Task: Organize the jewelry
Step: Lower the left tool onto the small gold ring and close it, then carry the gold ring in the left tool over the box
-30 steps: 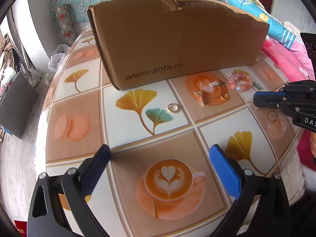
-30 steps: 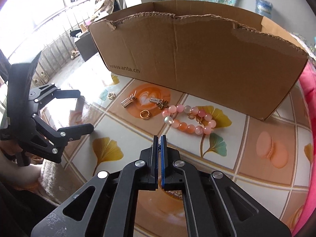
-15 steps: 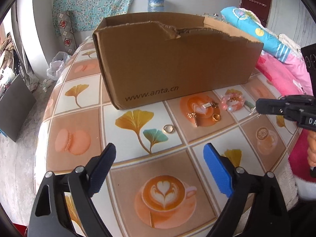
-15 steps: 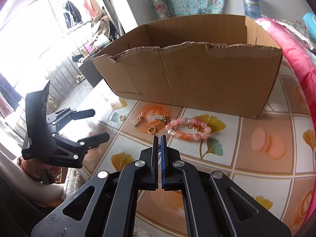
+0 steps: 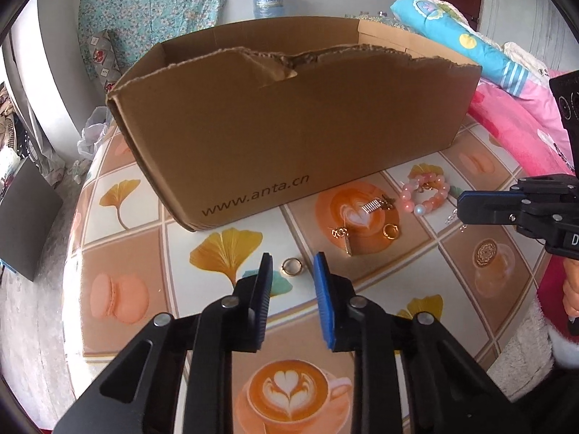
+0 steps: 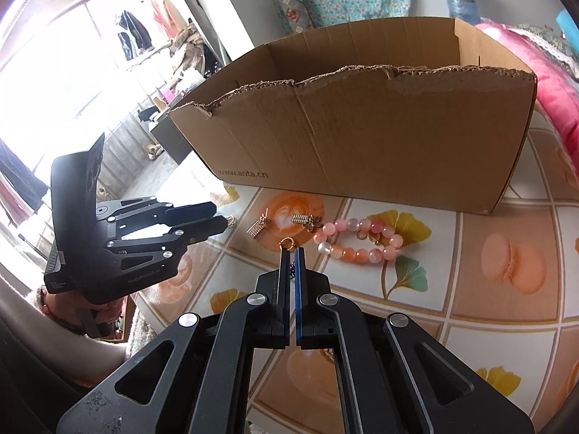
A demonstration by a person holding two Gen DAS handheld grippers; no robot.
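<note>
A brown cardboard box [image 5: 289, 126] stands open on the patterned table [image 5: 119, 231]. In front of it lie a pink bead bracelet [image 5: 427, 191], two comb-shaped earrings [image 6: 258, 228], a gold ring [image 5: 391, 230] and a second ring [image 5: 292, 266]. My left gripper [image 5: 292, 264] is partly open, its blue fingertips either side of that second ring, held above it. My right gripper [image 6: 294, 256] is shut on a thin silver chain [image 5: 452, 217] that hangs from its tip in the left wrist view. The box [image 6: 362, 144] and bracelet [image 6: 358, 240] also show in the right wrist view.
A pink quilt [image 5: 514, 123] and a blue rolled blanket [image 5: 463, 39] lie right of the table. A water bottle [image 5: 268, 0] stands behind the box. The table's left edge [image 5: 72, 253] drops to the floor.
My left gripper's fingers have closed much narrower and moved forward toward the ring. Both grippers have risen, so the box interior now shows. The right gripper stays shut.
</note>
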